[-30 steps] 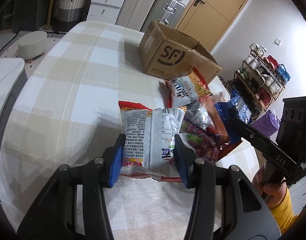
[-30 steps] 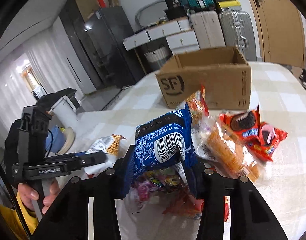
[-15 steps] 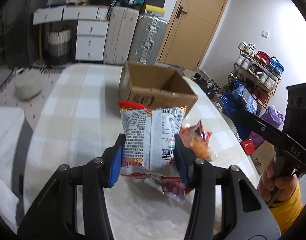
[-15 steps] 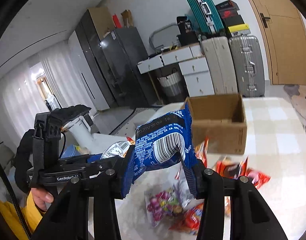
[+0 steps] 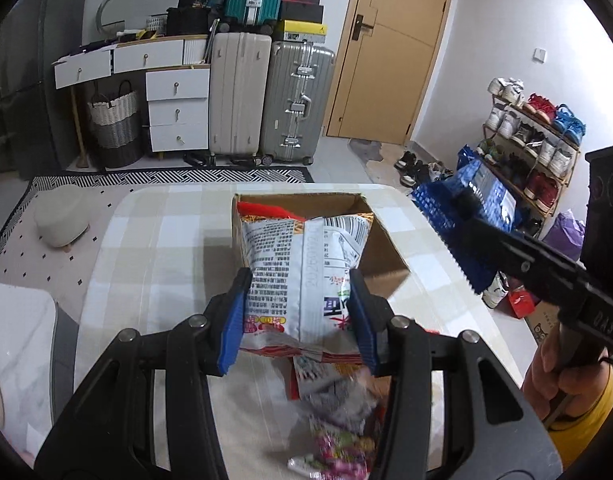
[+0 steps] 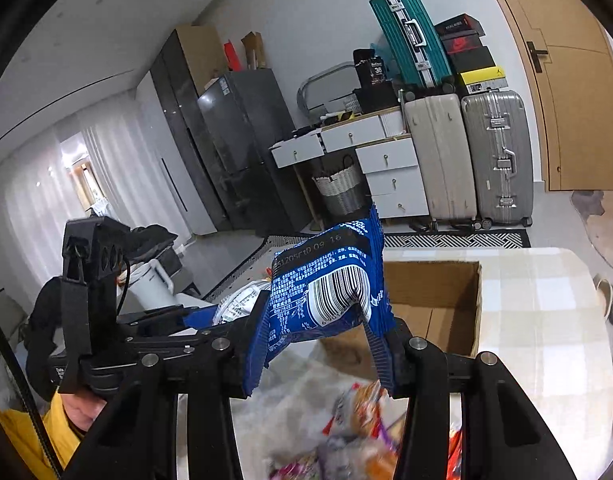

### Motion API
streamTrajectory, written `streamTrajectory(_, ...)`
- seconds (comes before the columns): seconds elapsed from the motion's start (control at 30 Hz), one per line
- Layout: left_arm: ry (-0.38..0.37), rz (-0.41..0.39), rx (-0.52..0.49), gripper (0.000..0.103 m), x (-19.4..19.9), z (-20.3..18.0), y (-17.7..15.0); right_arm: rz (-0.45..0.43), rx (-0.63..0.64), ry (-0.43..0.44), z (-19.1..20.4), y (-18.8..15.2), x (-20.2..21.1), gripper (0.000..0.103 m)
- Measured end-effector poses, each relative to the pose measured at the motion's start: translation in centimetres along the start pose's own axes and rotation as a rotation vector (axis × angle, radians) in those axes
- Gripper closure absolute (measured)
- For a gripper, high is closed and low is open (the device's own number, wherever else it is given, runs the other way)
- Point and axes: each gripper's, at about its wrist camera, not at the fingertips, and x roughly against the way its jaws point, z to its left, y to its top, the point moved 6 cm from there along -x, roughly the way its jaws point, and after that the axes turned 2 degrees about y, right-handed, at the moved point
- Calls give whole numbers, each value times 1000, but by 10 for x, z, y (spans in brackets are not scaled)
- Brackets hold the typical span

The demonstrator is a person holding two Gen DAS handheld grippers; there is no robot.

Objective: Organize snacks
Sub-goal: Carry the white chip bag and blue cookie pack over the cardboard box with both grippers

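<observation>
The left gripper (image 5: 298, 316) is tilted downward over the desk (image 5: 154, 248), its jaws clamped on the lower part of a white snack bag (image 5: 302, 272). The blue pads (image 5: 233, 324) press into both sides of that bag, which stands upright between them and is clear of the desk. The bag is white and silver with dense black print, a printed date running up its middle seam, a red crimped top edge and a red and yellow band at the bottom. Seen from the left wrist it hangs in front of an open cardboard box (image 5: 380, 252) that sits on the checked desk cloth.

The right gripper (image 6: 320, 344) points more nearly level, jaws gripping a blue snack bag (image 6: 322, 292). This bag is dark blue with white text, a large barcode on a white patch and serrated edges; it is creased where the pads pinch it, and it is held in the air on the near side of the same box (image 6: 434, 300). In the left wrist view the right gripper (image 5: 462, 216) reaches in from the right with the blue bag (image 5: 466, 208) at its tip, and a hand (image 5: 562, 372) with a yellow sleeve holds its handle.

Below both grippers a loose pile of other snack packets (image 5: 338, 412) lies on the desk, blurred in both views.
</observation>
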Motion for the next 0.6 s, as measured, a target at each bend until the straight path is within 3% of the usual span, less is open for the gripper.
streamTrajectory(0.3,5,117,33,59,-96,8,42,84,-51,-52,-57,9,-71,57)
streamTrajectory(0.6,-14,205,38,59,-182,10,48,175,-46,-116,-102,-3,-127,57)
